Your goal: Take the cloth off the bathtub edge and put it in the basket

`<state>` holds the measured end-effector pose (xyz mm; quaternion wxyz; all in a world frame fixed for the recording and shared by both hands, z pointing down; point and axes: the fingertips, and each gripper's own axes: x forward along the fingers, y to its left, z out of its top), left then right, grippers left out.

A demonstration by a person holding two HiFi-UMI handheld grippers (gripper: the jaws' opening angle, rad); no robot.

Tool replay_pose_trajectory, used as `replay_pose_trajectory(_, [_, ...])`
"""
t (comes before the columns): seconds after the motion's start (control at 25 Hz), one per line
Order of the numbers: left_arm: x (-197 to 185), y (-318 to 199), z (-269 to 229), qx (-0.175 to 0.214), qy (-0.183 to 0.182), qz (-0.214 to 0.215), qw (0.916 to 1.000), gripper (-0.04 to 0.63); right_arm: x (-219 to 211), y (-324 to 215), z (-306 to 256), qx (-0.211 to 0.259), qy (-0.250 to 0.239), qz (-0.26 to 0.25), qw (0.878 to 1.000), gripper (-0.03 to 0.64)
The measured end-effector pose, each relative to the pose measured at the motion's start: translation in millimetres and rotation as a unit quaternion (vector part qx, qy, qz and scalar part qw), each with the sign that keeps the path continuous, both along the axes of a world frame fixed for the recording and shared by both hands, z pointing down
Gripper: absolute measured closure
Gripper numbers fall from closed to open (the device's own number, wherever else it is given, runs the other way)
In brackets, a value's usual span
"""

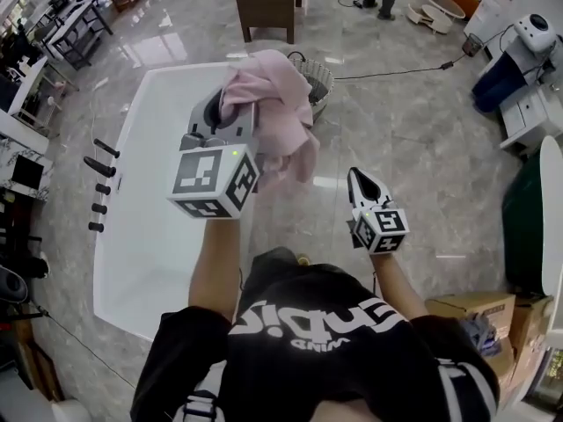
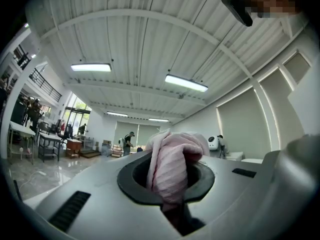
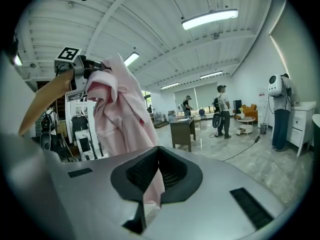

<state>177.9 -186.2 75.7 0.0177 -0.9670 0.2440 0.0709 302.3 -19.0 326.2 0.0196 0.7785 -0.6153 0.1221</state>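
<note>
Bathtub edge: the long white rectangular bathtub [image 1: 148,244] fills the left side of the head view. Its near-right rim runs just under the person's left forearm, and black tap fittings [image 1: 98,167] line its far-left rim.
Open room: glossy grey marble-tile floor [image 1: 405,130] lies bare to the right of the tub, crossed only by a thin black cable [image 1: 396,72] further out. A dark wooden side table [image 1: 264,3] stands beyond, and brown cardboard boxes [image 1: 475,309] crowd the near right.
Basket: the round wire basket [image 1: 320,74] sits on the floor just past the tub's far-right corner, half hidden behind the hanging cloth.
Cloth: the pale pink ribbed cloth [image 1: 280,104] is up in the air, clear of the tub rim. It is bunched at the top and droops down on the right, above the floor between tub and basket.
Left gripper: the left gripper [image 1: 227,112] is pinched tight on a fold of the cloth [image 2: 175,159], which bulges up out of the jaws in the left gripper view [image 2: 175,170].
Left arm: the bare forearm is stretched forward, with the tool held about level and the marker cube facing up.
Right gripper: the right gripper [image 1: 354,175] has its jaws drawn together to a point with nothing in them [image 3: 158,156].
Right arm: it is held forward, nearer the body than the left and just right of the cloth's lower end, apart from it. From there the cloth [image 3: 120,114] hangs in front.
</note>
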Motion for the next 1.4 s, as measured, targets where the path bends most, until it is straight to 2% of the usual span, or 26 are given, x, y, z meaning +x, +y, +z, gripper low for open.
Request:
replay_pose_trajectory(0.24, [61,-61,0,-0.005,0.006,0.006,0.9999,0.549,50,-54,9,-0.004,-0.009,0.005,1.0,0.603])
replay_pose_trajectory(0.72, [195,-201,-2,-0.003,0.001,0.046,0.9989,0.549,159,-191,9,-0.012,-0.003,0.03,0.999,0.603])
replay_pose_trajectory(1.12, [284,-321,-16,0.014,0.012,0.074,0.9971,0.549,240,-310,7,0.005,-0.006,0.064,0.998,0.603])
replay_pose_trajectory(1.4, [348,-369,1,0.0,0.005,0.077,0.9971,0.549,296,-336,14,-0.001,-0.013,0.088,0.996,0.603])
